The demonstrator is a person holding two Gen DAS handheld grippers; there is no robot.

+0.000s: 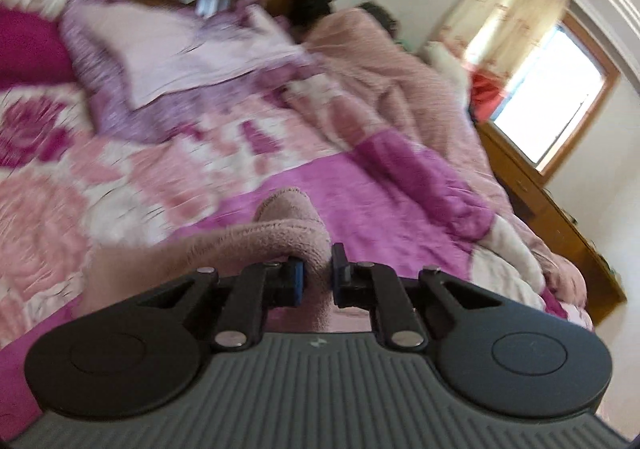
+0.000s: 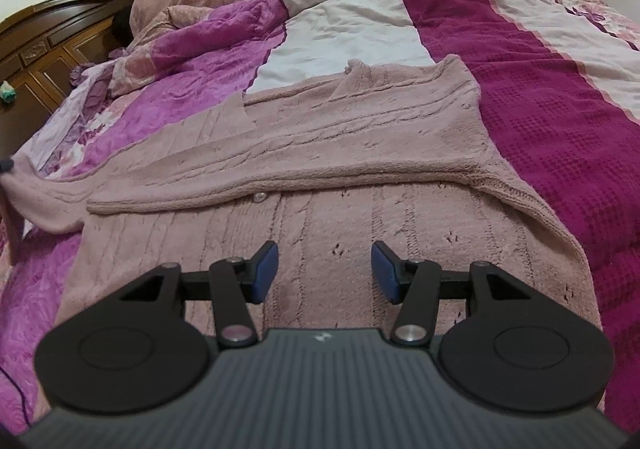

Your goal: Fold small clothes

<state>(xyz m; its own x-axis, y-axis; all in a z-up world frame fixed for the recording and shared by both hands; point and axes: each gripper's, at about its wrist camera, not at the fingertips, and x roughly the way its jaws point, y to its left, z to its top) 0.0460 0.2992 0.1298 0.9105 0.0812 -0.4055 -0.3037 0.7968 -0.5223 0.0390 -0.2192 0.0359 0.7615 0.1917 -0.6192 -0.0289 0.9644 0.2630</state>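
The pink knitted cardigan is lying spread on the purple bedspread; the left gripper is pinching its sleeve, the right gripper is hovering wide apart above it. No readable writing; the left view is blurring.

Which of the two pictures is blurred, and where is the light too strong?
Left wrist view: motion blur smears the bed cover and pillow, while the left gripper, shut on the pink sweater, stays sharp; the window is overexposed. Right wrist view: sharp, evenly lit, the open right gripper above the sweater; fisheye bends the edges.
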